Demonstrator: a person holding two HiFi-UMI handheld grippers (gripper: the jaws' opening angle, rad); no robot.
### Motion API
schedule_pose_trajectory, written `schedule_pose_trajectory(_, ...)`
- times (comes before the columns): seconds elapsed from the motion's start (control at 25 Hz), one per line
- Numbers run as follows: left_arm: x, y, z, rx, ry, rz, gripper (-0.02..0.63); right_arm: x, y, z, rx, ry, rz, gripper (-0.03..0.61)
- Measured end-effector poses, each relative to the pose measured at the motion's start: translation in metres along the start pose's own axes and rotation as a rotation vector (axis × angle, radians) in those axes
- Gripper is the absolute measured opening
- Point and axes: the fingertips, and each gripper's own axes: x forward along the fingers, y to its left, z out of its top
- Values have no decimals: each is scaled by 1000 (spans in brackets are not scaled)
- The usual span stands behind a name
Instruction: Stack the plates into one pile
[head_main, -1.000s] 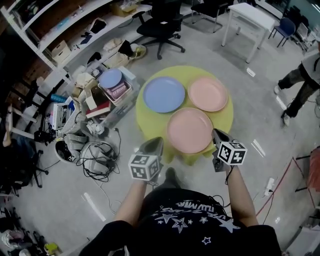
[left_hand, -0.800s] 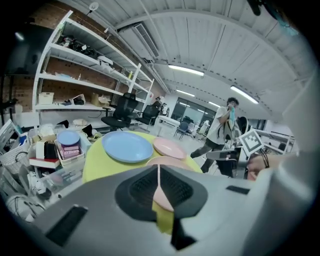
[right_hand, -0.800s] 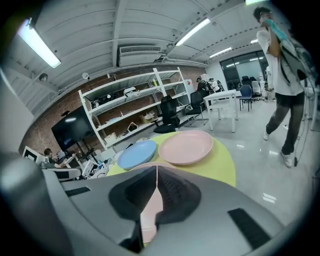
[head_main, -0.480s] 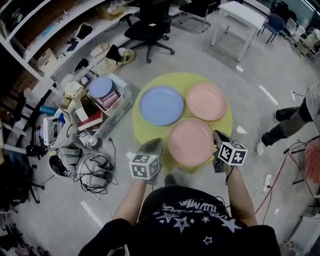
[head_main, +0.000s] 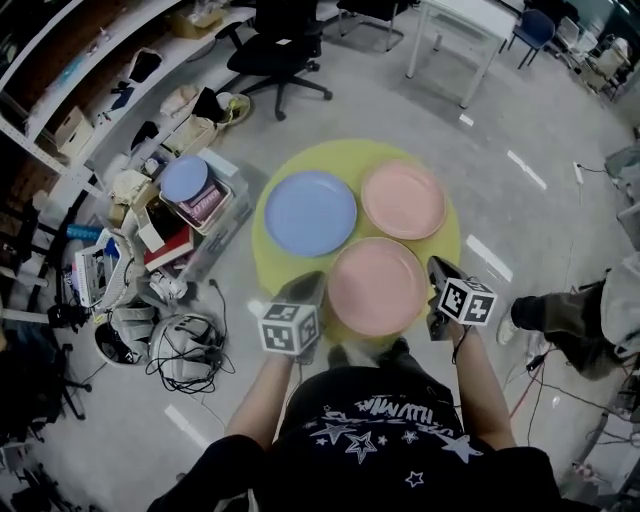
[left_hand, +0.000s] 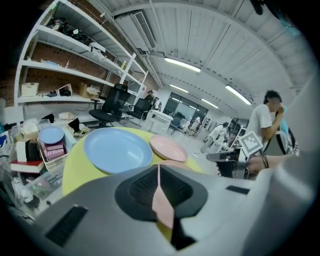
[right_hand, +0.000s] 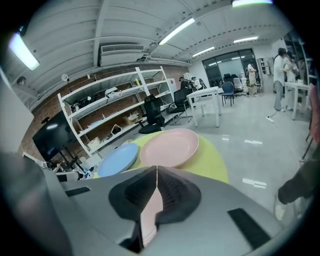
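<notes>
Plates sit singly on the round yellow counter (head_main: 272, 258): a blue plate (head_main: 310, 212) at the back left, a far pink plate (head_main: 402, 200) at the back right, and a near pink plate (head_main: 377, 285) closest to the person. None is stacked, so the whole pile is left to build. The left gripper (head_main: 307, 288) and right gripper (head_main: 438, 266) flank the near pink plate, tilted forward and down, fingers closed on nothing.

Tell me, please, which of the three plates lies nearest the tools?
The pink plate at the near edge of the table, between the left tool and right tool. The other pink plate and the blue plate sit farther back.
</notes>
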Motion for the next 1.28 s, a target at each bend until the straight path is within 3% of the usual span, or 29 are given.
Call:
schedule_pose_trajectory(0.6, 20, -17, 17, -52, -41, 206, 25, 64, -57, 49, -44, 65, 98, 17)
schedule_pose_trajectory(1.04, 32, -29, 13, -99, -71, 305, 25, 100, -104, 58, -79, 146, 41, 19)
schedule_pose_trajectory(1.08, 33, -29, 11, -103, -72, 315, 25, 103, -109, 57, -78, 154, 33, 31)
schedule_pose_trajectory(1.16, 34, -30, 10, -110, -74, 333, 25, 109, -116, 56, -65, 179, 33, 138)
schedule_pose_trajectory(1.28, 35, -33, 11, -123, -83, 357, 25, 119, -125, 55, -46, 215, 40, 154)
